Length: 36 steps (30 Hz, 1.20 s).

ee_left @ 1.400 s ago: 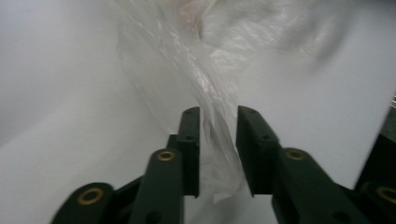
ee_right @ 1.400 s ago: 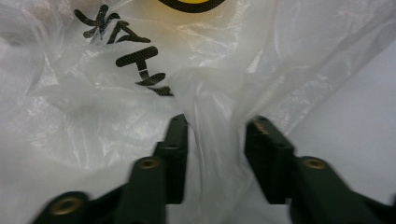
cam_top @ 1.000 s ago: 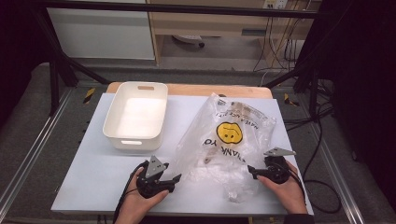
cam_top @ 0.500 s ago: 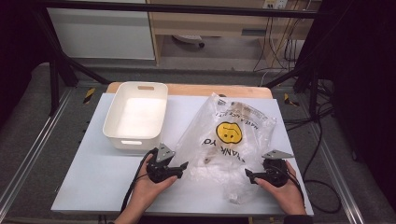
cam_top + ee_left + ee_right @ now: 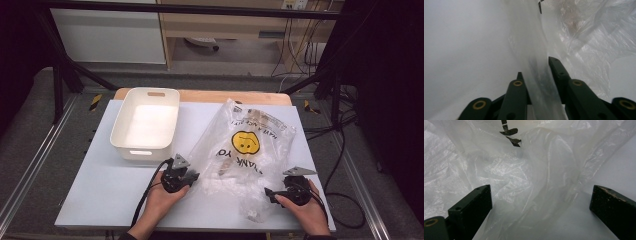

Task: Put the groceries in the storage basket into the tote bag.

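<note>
the left gripper [image 5: 537,75] has just closed, fingers pinching the plastic bag's [image 5: 245,150] near edge; the right gripper [image 5: 541,202] (fingers spread wide) straddles the opposite edge.

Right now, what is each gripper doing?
Left gripper: just closed on the plastic bag's edge.
Right gripper: open, bag film between, not gripped.

I see clear plastic bag [image 5: 250,150] with yellow smiley lying on white table [image 5: 100,190]. Left gripper [image 5: 192,176] at bag's left edge, probably pinching film. Right gripper [image 5: 268,192] at lower right edge. White bin [image 5: 122,142] left of bag.
</note>
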Each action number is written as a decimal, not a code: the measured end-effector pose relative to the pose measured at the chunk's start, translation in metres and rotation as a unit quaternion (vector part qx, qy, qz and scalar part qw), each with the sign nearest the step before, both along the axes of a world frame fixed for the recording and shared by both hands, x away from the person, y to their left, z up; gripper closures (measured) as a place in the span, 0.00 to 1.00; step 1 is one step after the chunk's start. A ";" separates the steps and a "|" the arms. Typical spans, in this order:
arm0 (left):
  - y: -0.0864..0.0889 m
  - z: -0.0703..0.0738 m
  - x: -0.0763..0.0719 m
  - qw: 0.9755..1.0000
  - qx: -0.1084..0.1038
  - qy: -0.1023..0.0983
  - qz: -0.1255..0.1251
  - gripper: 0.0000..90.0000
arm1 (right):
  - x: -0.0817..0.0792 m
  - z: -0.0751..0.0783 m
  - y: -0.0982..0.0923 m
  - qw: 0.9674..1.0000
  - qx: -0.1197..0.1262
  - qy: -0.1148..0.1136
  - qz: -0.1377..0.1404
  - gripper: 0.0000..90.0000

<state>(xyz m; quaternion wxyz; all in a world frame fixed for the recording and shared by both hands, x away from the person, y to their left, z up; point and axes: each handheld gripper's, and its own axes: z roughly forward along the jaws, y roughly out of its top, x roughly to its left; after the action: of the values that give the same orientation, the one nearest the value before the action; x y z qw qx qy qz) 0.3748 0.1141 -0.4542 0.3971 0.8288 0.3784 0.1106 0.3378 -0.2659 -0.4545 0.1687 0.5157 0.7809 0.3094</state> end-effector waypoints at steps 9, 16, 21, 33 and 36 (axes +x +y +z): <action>0.006 -0.003 0.000 1.000 -0.010 0.003 -0.003 1.00 | -0.005 -0.001 0.019 0.998 -0.016 -0.024 0.048 0.21; 0.006 -0.004 -0.002 1.000 -0.010 0.002 -0.007 1.00 | -0.005 0.000 0.020 0.997 -0.010 -0.040 0.061 0.47; 0.006 -0.004 -0.003 1.000 -0.011 0.003 -0.011 1.00 | -0.005 0.001 0.023 0.996 -0.007 -0.045 0.077 0.71; 0.006 -0.001 -0.011 1.000 -0.010 0.007 -0.025 1.00 | 0.002 0.003 0.025 0.993 -0.001 -0.037 0.110 1.00; 0.006 0.001 -0.015 0.999 -0.012 0.006 -0.030 1.00 | 0.005 0.005 0.021 0.994 -0.010 -0.039 0.098 1.00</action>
<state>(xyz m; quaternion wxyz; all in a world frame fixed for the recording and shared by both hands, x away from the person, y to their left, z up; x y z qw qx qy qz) 0.3601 0.1198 -0.4528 0.4081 0.8354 0.3572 0.0886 0.3431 -0.2452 -0.4499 0.1729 0.4230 0.8235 0.3361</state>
